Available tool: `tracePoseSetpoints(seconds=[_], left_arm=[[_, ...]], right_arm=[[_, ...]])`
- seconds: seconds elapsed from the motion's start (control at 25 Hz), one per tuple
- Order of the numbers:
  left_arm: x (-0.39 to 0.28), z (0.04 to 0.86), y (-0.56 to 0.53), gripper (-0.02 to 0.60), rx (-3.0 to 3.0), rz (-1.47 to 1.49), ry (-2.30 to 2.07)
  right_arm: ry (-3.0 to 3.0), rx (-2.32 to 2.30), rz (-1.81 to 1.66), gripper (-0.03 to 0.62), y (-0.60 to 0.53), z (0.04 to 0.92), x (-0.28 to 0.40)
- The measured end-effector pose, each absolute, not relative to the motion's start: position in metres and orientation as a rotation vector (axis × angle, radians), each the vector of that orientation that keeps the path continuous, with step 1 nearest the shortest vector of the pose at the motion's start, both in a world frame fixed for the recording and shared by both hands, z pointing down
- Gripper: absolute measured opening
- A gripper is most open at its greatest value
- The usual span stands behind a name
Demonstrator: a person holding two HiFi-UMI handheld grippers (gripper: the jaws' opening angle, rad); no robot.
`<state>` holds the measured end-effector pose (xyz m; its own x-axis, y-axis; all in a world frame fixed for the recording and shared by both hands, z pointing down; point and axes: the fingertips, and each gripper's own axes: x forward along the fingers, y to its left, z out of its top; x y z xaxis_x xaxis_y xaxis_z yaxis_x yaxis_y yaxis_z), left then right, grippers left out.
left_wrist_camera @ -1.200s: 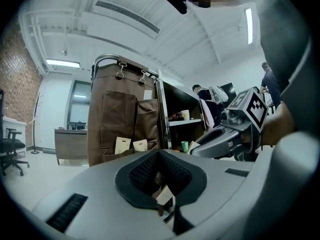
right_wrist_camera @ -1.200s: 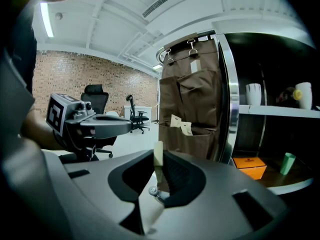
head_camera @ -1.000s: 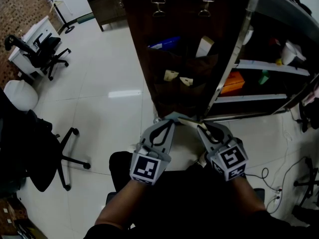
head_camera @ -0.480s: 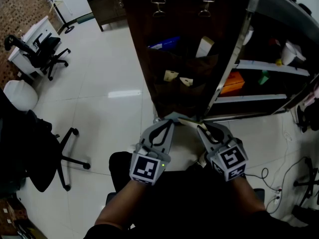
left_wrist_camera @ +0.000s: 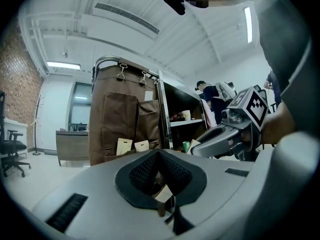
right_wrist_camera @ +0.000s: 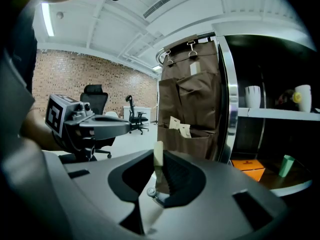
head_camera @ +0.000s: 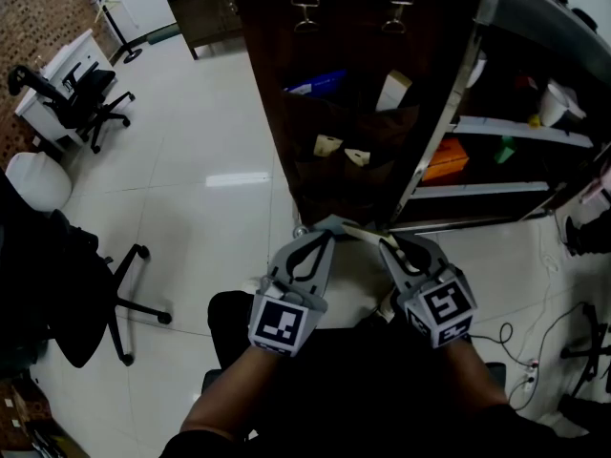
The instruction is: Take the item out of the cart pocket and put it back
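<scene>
A brown fabric pocket organiser (head_camera: 353, 160) hangs on the cart's side. Its pockets hold two small beige tags (head_camera: 327, 145), a blue item (head_camera: 315, 84) and a pale box (head_camera: 391, 89). Both grippers are low in front of the cart with their tips nearly touching. A thin beige packet (head_camera: 361, 233) spans from my left gripper (head_camera: 329, 225) to my right gripper (head_camera: 387, 244). In the right gripper view the packet (right_wrist_camera: 158, 159) stands on edge, pinched between the pads. The left gripper view shows its beige corner (left_wrist_camera: 164, 194) caught low between those jaws.
The cart's open shelves (head_camera: 516, 127) at the right carry an orange box (head_camera: 447, 158) and a green cup (head_camera: 504, 148). Black office chairs (head_camera: 91, 98) stand at the far left, and another chair (head_camera: 86, 294) is near my left side. Cables (head_camera: 573, 327) lie on the floor at right.
</scene>
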<state>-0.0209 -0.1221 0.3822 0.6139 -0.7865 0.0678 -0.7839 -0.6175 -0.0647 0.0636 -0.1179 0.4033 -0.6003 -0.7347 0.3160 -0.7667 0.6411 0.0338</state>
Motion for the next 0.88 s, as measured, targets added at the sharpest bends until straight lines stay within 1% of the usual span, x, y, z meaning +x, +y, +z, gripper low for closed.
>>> tracePoseSetpoints(seconds=[0.56, 0.68, 0.88], left_arm=[[-0.023, 0.384, -0.124, 0.000, -2.802, -0.142, 1.368], [-0.024, 0.383, -0.125, 0.000, -2.800, -0.145, 1.373], [-0.024, 0.384, -0.125, 0.000, -2.792, -0.152, 1.373]], right_arm=[[-2.500, 1.299, -0.087, 0.074, -0.169, 0.366, 0.072], [-2.454, 1.298, -0.116, 0.074, -0.190, 0.373, 0.072], [-2.387, 1.250, -0.093, 0.074, -0.219, 0.409, 0.067]])
